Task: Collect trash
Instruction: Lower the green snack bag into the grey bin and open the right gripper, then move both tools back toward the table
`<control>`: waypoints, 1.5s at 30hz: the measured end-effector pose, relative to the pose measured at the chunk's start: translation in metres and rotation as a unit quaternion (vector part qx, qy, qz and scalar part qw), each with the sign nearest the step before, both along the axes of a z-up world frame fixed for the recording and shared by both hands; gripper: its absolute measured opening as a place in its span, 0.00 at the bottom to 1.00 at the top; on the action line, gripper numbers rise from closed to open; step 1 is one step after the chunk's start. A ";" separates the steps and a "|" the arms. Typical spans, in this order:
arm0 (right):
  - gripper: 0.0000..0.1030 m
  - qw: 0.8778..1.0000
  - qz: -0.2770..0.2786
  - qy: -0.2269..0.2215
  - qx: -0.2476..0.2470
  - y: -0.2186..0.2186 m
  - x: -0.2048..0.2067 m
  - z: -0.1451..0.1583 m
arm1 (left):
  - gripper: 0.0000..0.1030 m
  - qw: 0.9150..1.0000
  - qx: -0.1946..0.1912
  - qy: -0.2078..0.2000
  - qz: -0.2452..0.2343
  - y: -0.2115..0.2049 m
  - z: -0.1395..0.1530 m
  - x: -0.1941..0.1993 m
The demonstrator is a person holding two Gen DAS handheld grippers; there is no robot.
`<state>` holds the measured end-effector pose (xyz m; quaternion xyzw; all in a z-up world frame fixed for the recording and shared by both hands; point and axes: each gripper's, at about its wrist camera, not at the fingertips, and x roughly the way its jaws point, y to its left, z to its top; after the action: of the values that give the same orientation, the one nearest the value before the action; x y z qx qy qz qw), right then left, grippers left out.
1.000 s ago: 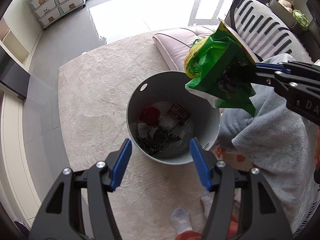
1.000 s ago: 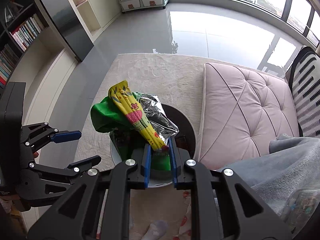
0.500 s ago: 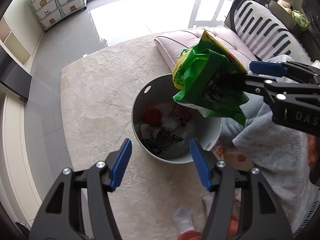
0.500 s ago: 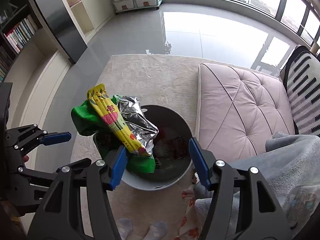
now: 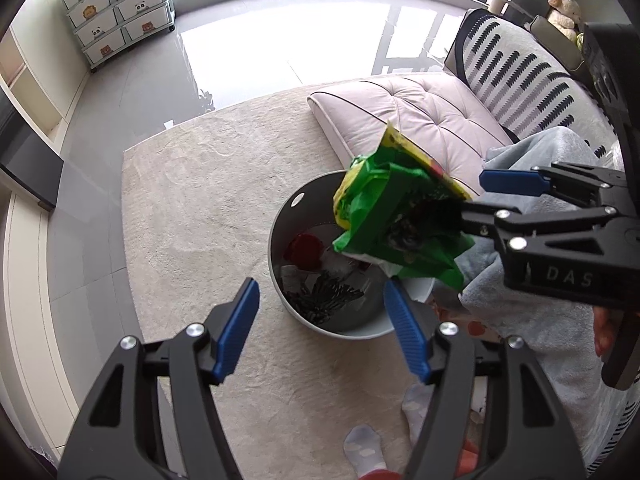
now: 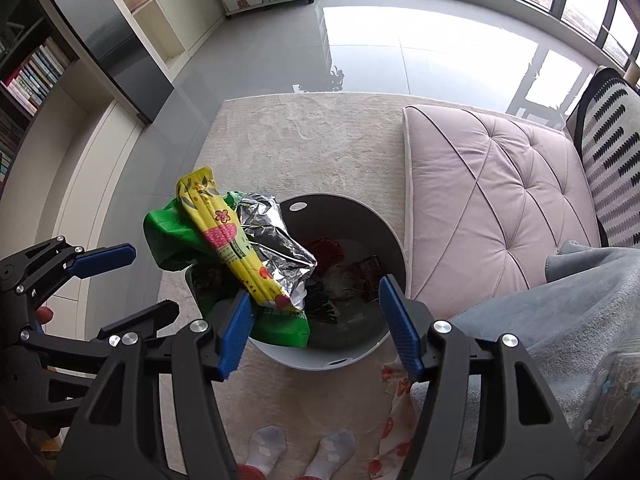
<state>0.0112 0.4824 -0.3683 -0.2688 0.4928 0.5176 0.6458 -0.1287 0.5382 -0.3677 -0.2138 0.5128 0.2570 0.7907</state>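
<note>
right claw spread wide, the green-and-yellow wrapper bundle resting against its left finger, right above the grey bin. left claw apart too, empty, near the bin's rim.

- The right gripper, clamped on the snack wrapper bundle 1.0 s ago, has opened; its fingers now stand wide apart.
- The bundle is no longer gripped on both sides; it rests against the right gripper's left finger, over the near rim of the trash bin.
- In the left wrist view the bundle has shifted left, now overlapping the bin opening.
</note>
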 end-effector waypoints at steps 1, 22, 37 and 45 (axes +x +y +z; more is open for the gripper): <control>0.58 1.000 0.005 -0.001 0.000 0.000 -0.002 0.000 | 0.64 1.000 0.001 -0.003 -0.001 0.001 0.001 0.002; 0.58 1.000 -0.020 -0.006 0.017 -0.024 0.010 0.018 | 0.66 1.000 0.008 0.002 -0.027 0.000 0.007 0.018; 0.58 0.988 -0.141 -0.018 0.060 -0.150 0.014 0.065 | 0.69 0.993 0.044 0.011 -0.112 -0.084 0.055 0.036; 0.58 0.972 -0.218 -0.038 0.077 -0.264 0.032 0.087 | 0.69 0.981 0.046 0.021 -0.189 -0.177 0.063 0.064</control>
<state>0.0431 0.2184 -0.2809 -0.1239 0.4731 0.3906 0.7799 -0.0644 0.3612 -0.3044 -0.0711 0.5477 0.1306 0.8233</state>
